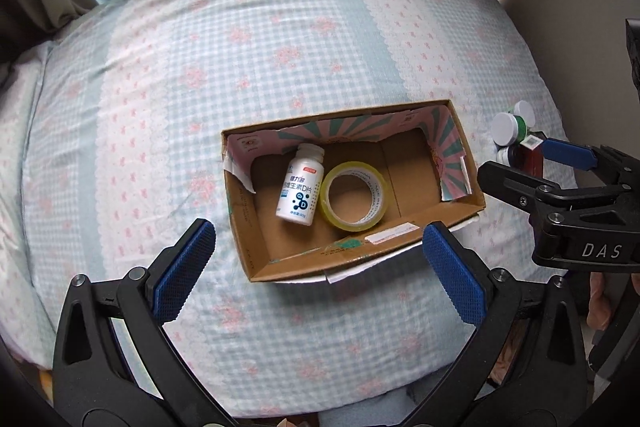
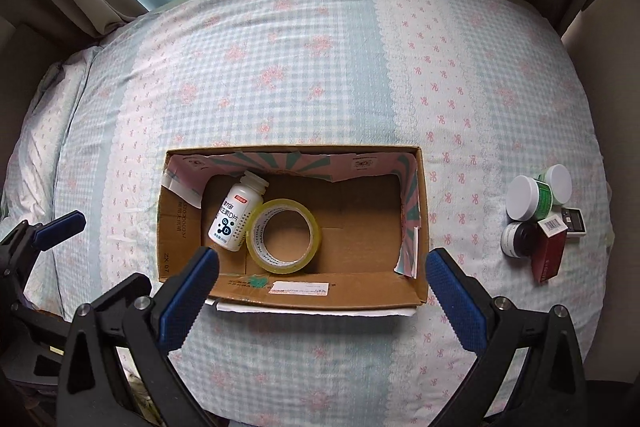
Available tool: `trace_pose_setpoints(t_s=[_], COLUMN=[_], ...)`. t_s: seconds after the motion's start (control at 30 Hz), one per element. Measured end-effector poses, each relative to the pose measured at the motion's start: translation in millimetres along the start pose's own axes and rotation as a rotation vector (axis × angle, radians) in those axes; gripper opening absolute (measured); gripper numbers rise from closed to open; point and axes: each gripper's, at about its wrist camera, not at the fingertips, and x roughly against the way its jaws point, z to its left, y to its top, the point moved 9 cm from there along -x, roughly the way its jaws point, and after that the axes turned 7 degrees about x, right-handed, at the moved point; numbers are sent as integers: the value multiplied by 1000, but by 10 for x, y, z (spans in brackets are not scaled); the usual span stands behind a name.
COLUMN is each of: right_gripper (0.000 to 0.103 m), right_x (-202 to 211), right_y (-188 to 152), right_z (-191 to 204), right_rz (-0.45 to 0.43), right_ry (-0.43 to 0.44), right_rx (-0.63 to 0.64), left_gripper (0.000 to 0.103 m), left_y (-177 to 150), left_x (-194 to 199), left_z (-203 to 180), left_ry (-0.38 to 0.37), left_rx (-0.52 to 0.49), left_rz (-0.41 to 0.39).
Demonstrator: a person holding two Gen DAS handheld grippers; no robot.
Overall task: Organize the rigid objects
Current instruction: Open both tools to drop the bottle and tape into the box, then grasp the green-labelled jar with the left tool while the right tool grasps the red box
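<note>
Both hand-held grippers, left [image 1: 318, 269] and right [image 2: 322, 287], gape empty; we judge jars [image 2: 528, 197], frame right, light, rigid: grip sides.

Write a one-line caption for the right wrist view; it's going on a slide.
Open right gripper above a cardboard box holding a white bottle and tape roll; small containers wait outside.

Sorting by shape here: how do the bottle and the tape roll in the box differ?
The bottle is opaque white with a printed label; the tape roll is yellowish and translucent. The bottle is a closed cylinder lying on its side; the tape roll is an open ring lying flat. Both rest on the floor of the box, side by side toward its left end.
</note>
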Motion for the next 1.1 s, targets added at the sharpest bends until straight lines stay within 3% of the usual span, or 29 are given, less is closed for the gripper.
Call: trace_pose_setpoints(t_s=[0.23, 0.47, 0.63, 0.77, 1.1], right_gripper=[103, 103, 103, 103, 103], right_x=[653, 1051, 1124, 1144, 902], right_y=[-258, -724, -1063, -1241, -1418], right_z=[-267, -972, -1601, -2150, -3067], right_rz=[-111, -186, -202, -208, -201], right_ry=[-19, -74, -114, -159, -183], right_rx=[-14, 17, 45, 63, 43], left_gripper=[103, 103, 103, 103, 103], left_y=[-266, -466, -508, -473, -198], left_x=[458, 576, 503, 401, -26], left_z=[-279, -916, -1511, -1982, -2967], left_ry=[13, -2, -47, -32, -34], left_rx=[46, 58, 87, 59, -8], left_rz=[-78, -90, -85, -74, -9])
